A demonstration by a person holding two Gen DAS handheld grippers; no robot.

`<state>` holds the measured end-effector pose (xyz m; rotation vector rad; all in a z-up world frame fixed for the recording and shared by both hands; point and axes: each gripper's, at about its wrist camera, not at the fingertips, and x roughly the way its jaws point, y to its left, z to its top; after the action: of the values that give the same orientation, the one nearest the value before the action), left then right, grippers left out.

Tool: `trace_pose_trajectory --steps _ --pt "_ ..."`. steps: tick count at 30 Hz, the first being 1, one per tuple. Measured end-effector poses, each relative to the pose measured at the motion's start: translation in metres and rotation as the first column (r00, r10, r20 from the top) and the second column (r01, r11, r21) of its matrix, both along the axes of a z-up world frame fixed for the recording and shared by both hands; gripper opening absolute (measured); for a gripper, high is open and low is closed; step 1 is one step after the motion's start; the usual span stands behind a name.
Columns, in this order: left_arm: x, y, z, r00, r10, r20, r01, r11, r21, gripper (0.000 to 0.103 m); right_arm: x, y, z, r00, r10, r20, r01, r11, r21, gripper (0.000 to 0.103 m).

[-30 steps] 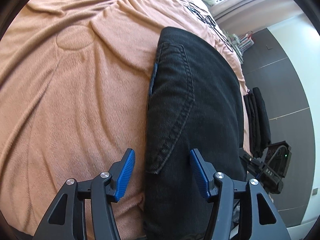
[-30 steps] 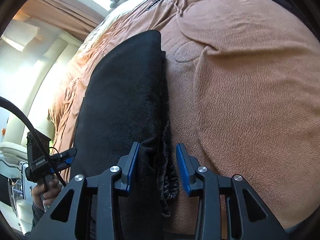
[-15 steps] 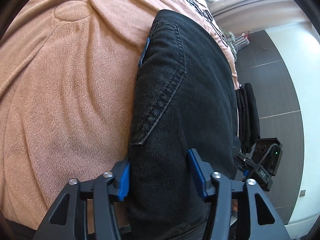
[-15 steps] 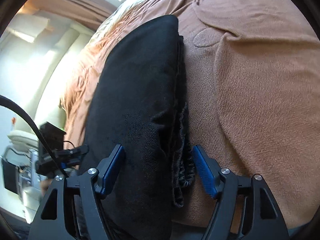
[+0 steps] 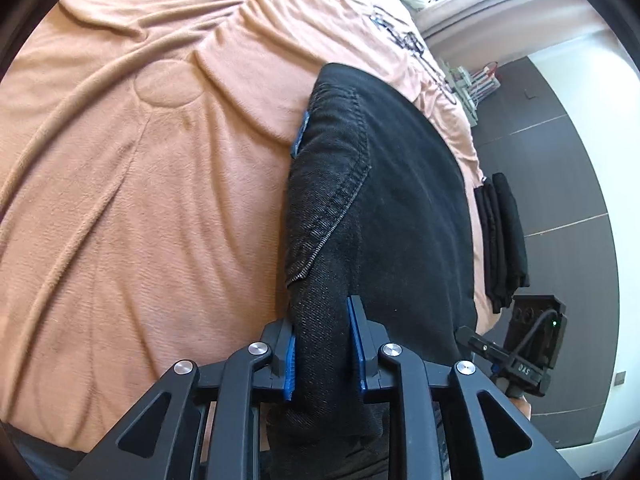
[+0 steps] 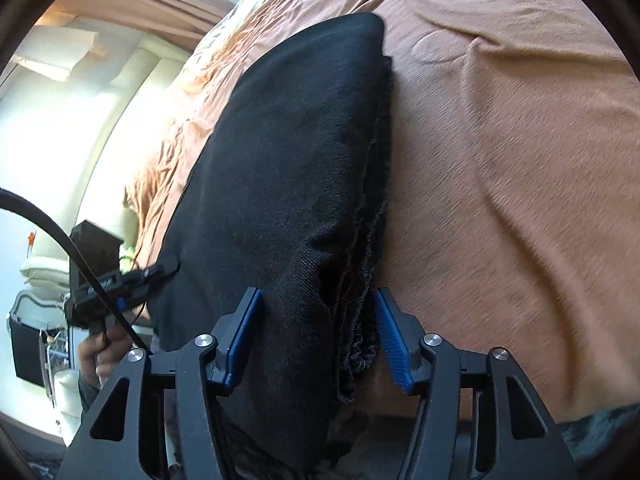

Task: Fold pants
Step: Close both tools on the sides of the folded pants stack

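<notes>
Black denim pants (image 5: 384, 200) lie folded into a long bundle on an orange blanket (image 5: 140, 200); a back pocket with stitching faces up. My left gripper (image 5: 322, 344) is shut on the near left edge of the pants, both blue pads pressing the cloth. In the right wrist view the pants (image 6: 288, 168) show their other end, with layered hem edges on the right side. My right gripper (image 6: 316, 336) straddles the near end of the pants, its jaws wide apart with the cloth between them; the pads barely touch it.
The orange blanket (image 6: 520, 160) covers the bed on all sides of the pants. A stack of folded black clothes (image 5: 504, 240) lies at the bed's edge. The other gripper and the hand holding it show at the side (image 6: 104, 280). Dark floor lies beyond the bed.
My left gripper has closed on the pants' edge and drawn back a little. My right gripper has narrowed slightly around the other end, still wider than one second ago.
</notes>
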<state>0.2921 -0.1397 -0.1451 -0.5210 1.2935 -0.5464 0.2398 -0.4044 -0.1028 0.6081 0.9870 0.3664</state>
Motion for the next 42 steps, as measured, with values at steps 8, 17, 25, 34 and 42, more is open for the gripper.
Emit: trace_pose_trajectory --steps 8,17,25,34,42 --pt "0.013 -0.005 -0.007 1.000 -0.025 0.003 0.025 0.998 0.052 0.048 0.002 -0.028 0.000 0.998 -0.067 0.005 0.066 0.994 0.084 0.062" --pt "0.040 -0.013 -0.008 0.999 -0.046 0.029 0.043 0.995 0.086 0.059 0.014 -0.055 -0.023 0.993 -0.120 0.007 0.115 0.962 0.247 0.068" --pt "0.066 -0.029 -0.009 0.998 -0.048 0.034 0.045 0.995 0.089 0.059 0.027 -0.068 -0.048 0.996 -0.091 -0.005 0.087 0.933 0.349 0.068" --pt "0.091 -0.040 -0.013 0.998 -0.050 0.033 0.047 0.996 0.075 0.059 0.053 -0.073 -0.050 0.998 -0.055 -0.022 0.059 0.935 0.349 0.068" --pt "0.103 -0.049 -0.022 0.998 -0.058 0.006 0.058 0.998 0.026 0.059 0.047 -0.069 -0.044 0.999 -0.031 -0.016 0.034 0.941 0.338 0.067"
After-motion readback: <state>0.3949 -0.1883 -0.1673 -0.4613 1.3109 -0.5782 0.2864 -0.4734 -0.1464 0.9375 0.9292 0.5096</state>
